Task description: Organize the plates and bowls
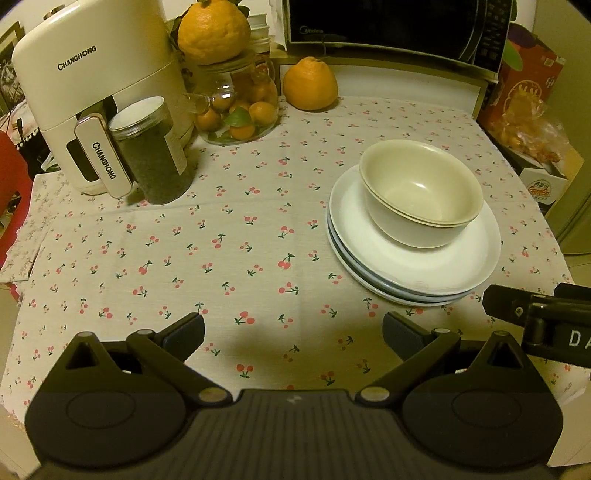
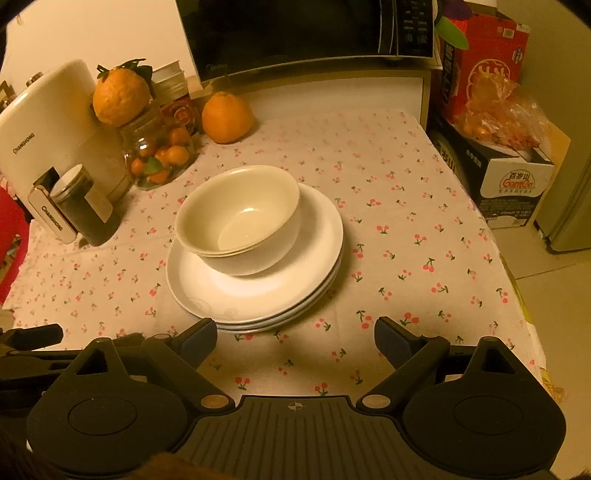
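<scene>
Two cream bowls (image 1: 421,192) sit nested one inside the other on a stack of white plates (image 1: 413,273) on the cherry-print tablecloth. The same bowls (image 2: 240,218) and plates (image 2: 258,295) show in the right wrist view. My left gripper (image 1: 293,332) is open and empty, above the cloth, left of and nearer than the stack. My right gripper (image 2: 295,341) is open and empty, just in front of the plates' near rim; part of it shows at the right edge of the left wrist view (image 1: 539,317).
A white Changhong appliance (image 1: 92,92), a dark jar (image 1: 151,151), a glass jar of small oranges (image 1: 236,107) and a large orange (image 1: 310,85) stand at the back left. A microwave (image 1: 399,26) is behind. Boxes (image 2: 509,177) sit past the table's right edge.
</scene>
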Demonstrator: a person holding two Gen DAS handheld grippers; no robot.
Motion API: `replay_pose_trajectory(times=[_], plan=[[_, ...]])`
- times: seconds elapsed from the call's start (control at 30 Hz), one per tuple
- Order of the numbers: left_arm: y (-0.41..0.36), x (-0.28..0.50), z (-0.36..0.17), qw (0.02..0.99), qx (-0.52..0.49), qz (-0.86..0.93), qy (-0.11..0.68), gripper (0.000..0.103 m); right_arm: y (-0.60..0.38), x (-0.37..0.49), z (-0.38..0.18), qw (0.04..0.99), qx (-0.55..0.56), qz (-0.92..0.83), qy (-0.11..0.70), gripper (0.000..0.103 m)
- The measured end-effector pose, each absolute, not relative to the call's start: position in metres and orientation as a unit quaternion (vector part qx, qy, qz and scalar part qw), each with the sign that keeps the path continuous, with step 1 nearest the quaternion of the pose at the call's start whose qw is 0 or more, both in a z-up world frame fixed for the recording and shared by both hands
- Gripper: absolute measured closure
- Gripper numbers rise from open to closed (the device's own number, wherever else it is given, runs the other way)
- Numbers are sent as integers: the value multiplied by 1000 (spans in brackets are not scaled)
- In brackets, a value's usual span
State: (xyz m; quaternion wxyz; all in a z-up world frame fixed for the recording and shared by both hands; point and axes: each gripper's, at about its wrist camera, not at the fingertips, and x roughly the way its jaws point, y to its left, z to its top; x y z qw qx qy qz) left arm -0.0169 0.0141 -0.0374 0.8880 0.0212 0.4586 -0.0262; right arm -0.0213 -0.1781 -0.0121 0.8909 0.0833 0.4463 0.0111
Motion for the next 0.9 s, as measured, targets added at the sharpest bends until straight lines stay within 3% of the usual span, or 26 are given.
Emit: replay_pose_trajectory(times=[0.9], plan=[[16, -16, -39, 886, 20, -28, 463, 0, -177, -20, -15, 888, 86, 12, 451, 9]])
